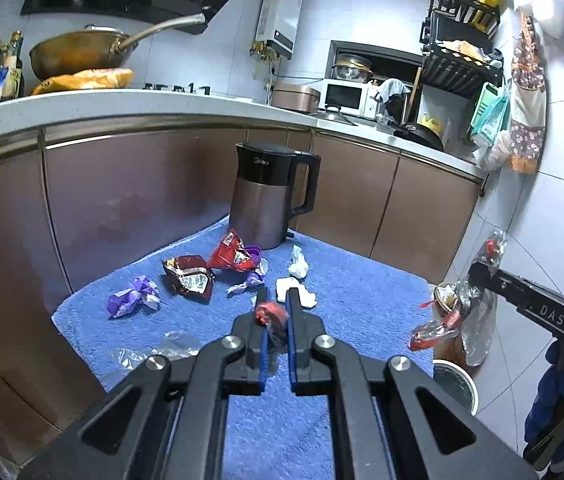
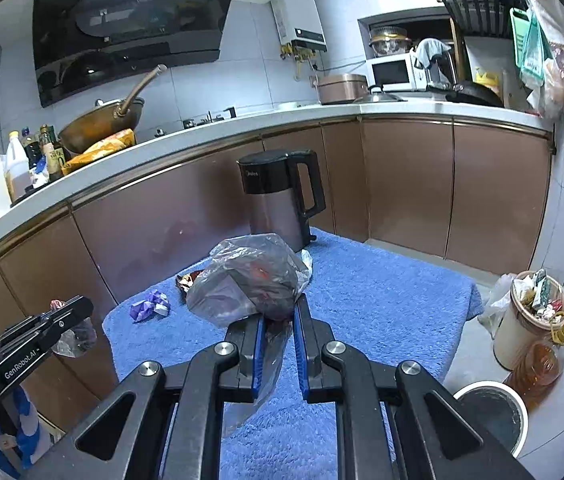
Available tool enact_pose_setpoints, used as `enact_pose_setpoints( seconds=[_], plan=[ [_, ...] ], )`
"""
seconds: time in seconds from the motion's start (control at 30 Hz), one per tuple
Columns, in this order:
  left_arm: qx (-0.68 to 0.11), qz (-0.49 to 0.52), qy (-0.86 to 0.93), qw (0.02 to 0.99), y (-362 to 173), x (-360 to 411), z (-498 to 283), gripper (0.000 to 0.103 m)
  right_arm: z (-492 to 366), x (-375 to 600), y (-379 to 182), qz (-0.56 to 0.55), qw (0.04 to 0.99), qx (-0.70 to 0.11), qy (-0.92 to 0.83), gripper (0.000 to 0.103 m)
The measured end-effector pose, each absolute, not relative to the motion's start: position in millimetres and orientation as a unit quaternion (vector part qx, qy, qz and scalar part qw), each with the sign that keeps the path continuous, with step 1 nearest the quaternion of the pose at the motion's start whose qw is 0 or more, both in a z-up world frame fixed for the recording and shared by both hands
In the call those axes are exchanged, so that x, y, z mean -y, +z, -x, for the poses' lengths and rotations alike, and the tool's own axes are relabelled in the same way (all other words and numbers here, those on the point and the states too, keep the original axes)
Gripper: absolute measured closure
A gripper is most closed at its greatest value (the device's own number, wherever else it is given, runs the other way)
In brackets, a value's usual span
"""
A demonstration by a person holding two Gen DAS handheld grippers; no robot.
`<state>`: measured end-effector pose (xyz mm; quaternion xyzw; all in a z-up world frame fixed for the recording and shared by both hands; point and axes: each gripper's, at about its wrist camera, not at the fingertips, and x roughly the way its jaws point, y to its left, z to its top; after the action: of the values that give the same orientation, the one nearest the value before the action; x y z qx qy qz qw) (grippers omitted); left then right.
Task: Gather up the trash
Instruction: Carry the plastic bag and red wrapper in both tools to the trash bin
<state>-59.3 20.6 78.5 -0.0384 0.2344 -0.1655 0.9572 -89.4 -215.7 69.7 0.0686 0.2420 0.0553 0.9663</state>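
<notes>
My left gripper (image 1: 275,300) is shut on the edge of a clear plastic bag with red print (image 1: 270,316), held above a blue towel (image 1: 362,300). My right gripper (image 2: 279,306) is shut on the same clear bag (image 2: 249,280), which bulges up in front of its fingers. Seen from the left wrist view, the right gripper (image 1: 478,268) holds the bag (image 1: 470,312) past the towel's right edge. On the towel lie red wrappers (image 1: 231,256), a dark red wrapper (image 1: 189,278), purple wrappers (image 1: 131,296), white tissue (image 1: 296,290) and a clear wrapper (image 1: 161,350).
A black and steel kettle (image 1: 269,196) stands at the towel's far edge. Brown cabinets and a white counter run behind. To the right on the floor are a full trash bin (image 2: 530,316), an oil bottle (image 2: 538,372) and a round white container (image 2: 494,412).
</notes>
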Motion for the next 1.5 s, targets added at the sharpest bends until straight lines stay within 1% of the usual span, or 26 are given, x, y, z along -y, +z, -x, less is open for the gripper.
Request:
enact_pose_setpoints(
  seconds=[0.37, 0.67, 1.03, 1.5],
  plan=[
    [-0.197, -0.004, -0.147, 0.969, 98.1, -1.5, 105.6, 0.097, 131.5, 223.7, 85.0, -0.069, 0.975, -0.204, 0.061, 0.09],
    [-0.188, -0.036, -0.138, 0.972, 106.1, 27.9, 121.0, 0.097, 161.0, 257.3, 89.0, -0.084, 0.979, -0.177, 0.048, 0.09],
    [-0.207, -0.091, -0.162, 0.96, 100.7, 95.9, 117.6, 0.096, 181.4, 316.6, 75.0, -0.102, 0.98, -0.172, -0.005, 0.09],
    [-0.27, -0.151, -0.278, 0.91, 65.1, 217.9, 88.8, 0.096, 189.3, 408.6, 30.8, -0.145, 0.963, -0.195, -0.113, 0.09]
  ],
)
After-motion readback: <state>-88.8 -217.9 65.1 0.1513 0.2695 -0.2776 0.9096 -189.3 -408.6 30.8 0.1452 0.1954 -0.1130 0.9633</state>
